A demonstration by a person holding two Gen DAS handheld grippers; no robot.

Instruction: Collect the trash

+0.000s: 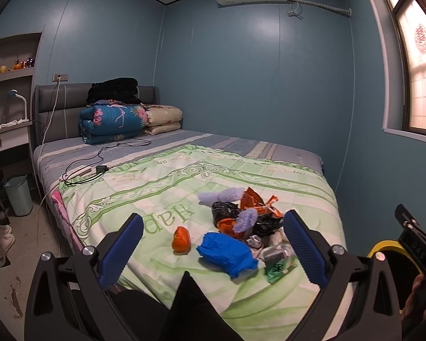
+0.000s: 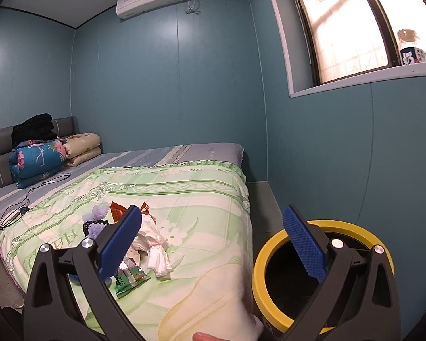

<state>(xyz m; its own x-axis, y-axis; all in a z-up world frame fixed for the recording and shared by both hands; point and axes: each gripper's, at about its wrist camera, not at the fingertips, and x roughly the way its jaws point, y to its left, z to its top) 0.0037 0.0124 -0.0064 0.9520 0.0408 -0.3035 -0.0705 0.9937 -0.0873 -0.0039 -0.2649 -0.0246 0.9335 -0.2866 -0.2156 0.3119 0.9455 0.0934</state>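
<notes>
A heap of trash lies on the green quilt (image 1: pixel 184 182): a crumpled blue bag (image 1: pixel 227 251), an orange peel (image 1: pixel 181 238), black bags (image 1: pixel 225 210), an orange snack wrapper (image 1: pixel 255 199), purple foam pieces (image 1: pixel 224 196) and a green packet (image 1: pixel 278 268). My left gripper (image 1: pixel 213 244) hangs open just in front of the heap, empty. The right wrist view shows a knotted white plastic bag (image 2: pixel 156 244) and the green packet (image 2: pixel 127 280) on the quilt. My right gripper (image 2: pixel 213 244) is open and empty between the quilt's edge and a yellow-rimmed bin (image 2: pixel 269 258) with a black inside.
Folded bedding (image 1: pixel 113 122) is stacked at the headboard, with a charger and cables (image 1: pixel 99 167) on the sheet. A pale green waste basket (image 1: pixel 18 194) stands on the floor left of the bed. Blue walls close in the bed's far side; a jar (image 2: pixel 411 47) sits on the windowsill.
</notes>
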